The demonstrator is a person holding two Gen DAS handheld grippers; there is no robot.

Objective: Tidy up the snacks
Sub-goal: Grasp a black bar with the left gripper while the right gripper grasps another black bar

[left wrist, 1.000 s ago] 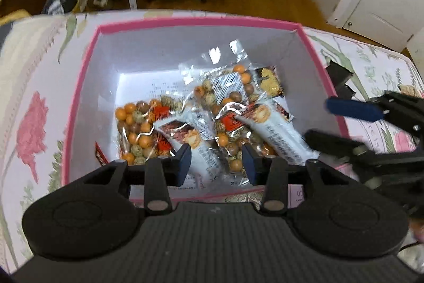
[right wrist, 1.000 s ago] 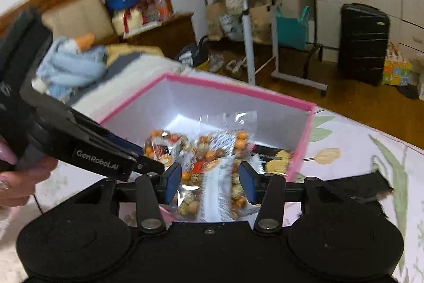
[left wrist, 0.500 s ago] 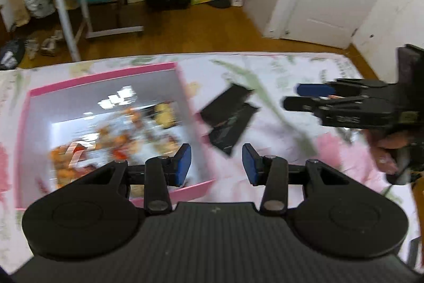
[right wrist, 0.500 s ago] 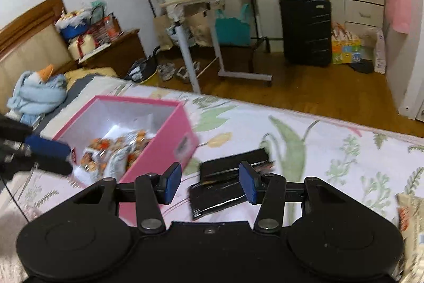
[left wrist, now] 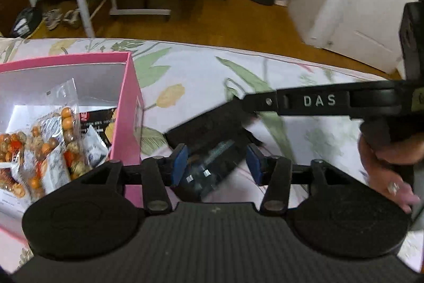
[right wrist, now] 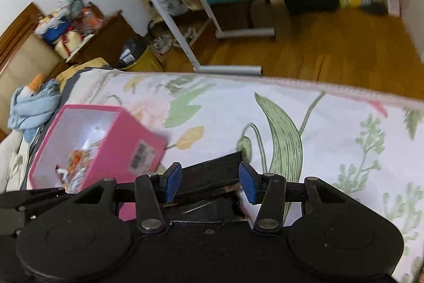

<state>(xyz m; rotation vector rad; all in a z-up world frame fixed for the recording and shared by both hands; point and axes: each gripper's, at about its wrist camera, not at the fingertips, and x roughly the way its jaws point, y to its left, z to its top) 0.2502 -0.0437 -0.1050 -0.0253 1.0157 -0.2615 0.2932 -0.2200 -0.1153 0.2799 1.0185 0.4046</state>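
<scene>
Left tool (left wrist: 216,163) spread wide, gripping nothing, low over the dark snack packets (left wrist: 212,134) on the bed (left wrist: 201,73); the nearer packet sits between its blue pads (left wrist: 179,163), contact not clear. Right tool (right wrist: 209,183) also spread wide and empty, the same packets (right wrist: 212,174) just ahead of its pads. Packets overlap, flat, long axis running diagonally from near the pink box (left wrist: 127,108) up and away to the right. Box just left of them, open-topped, holding bags of mixed nuts (left wrist: 50,145). Right hand (left wrist: 389,163) visible on its tool's grip.
</scene>
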